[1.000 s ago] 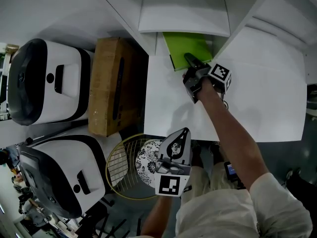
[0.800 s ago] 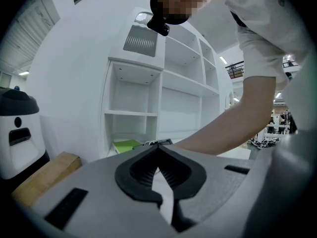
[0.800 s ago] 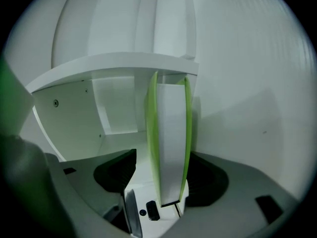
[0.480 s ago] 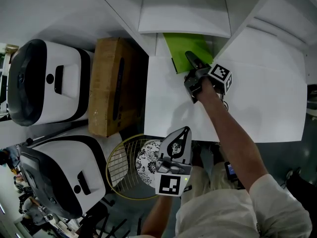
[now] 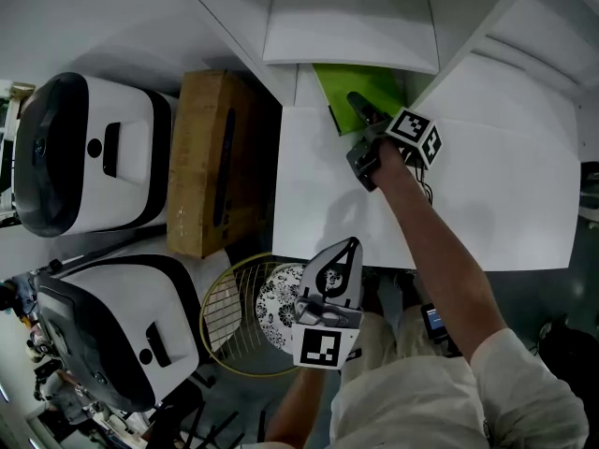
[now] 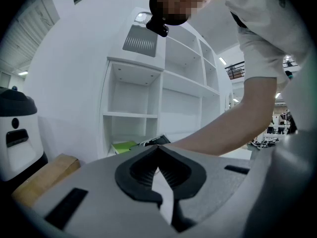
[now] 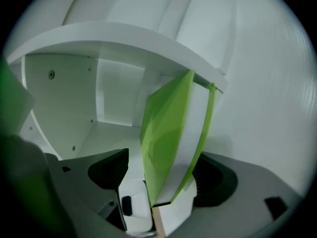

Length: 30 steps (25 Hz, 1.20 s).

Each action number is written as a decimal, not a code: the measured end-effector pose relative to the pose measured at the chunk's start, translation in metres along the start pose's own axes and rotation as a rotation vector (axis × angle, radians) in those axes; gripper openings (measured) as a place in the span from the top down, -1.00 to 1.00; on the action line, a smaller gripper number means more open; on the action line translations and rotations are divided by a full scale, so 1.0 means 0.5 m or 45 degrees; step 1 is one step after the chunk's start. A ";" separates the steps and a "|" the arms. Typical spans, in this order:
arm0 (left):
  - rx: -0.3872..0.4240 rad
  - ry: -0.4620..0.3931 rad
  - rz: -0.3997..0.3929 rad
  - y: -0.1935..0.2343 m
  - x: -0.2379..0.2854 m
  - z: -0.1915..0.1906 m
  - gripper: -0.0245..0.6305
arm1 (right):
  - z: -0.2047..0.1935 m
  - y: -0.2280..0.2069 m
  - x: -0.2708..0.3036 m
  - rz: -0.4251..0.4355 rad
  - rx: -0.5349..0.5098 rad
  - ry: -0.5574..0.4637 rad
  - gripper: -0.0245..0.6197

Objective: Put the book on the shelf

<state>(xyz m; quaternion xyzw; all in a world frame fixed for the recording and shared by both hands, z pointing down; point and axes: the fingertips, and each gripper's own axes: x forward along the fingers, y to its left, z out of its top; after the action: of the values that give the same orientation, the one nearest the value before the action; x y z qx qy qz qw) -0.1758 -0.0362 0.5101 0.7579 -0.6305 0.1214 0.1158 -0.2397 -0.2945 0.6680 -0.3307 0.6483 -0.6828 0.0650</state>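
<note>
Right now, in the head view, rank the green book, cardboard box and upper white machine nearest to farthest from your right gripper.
From the right gripper, its jaws opening:
1. green book, between its jaws, on the shelf
2. cardboard box, to the left
3. upper white machine, far left

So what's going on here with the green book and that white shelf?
A person is putting a green book on the white shelf with the right gripper. The book stands in a compartment, between that gripper's jaws, which are opening and seem to be letting it go. The left gripper is shut and empty, held low, away from the shelf.
</note>
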 end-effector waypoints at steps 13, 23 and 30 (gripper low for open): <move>-0.020 -0.033 -0.013 -0.005 0.012 0.018 0.92 | -0.022 -0.004 -0.048 0.020 -0.032 0.045 -0.25; 0.019 -0.025 -0.049 -0.023 0.017 0.018 0.92 | -0.021 -0.039 -0.093 0.004 0.165 -0.006 -0.25; 0.018 -0.025 -0.043 -0.021 0.018 0.015 0.92 | -0.035 -0.057 -0.114 0.025 0.239 0.002 -0.24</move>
<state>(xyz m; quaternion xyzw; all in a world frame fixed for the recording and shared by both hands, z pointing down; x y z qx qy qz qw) -0.1635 -0.0448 0.5059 0.7703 -0.6178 0.1165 0.1062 -0.1954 -0.2460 0.6745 -0.3163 0.5846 -0.7401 0.1018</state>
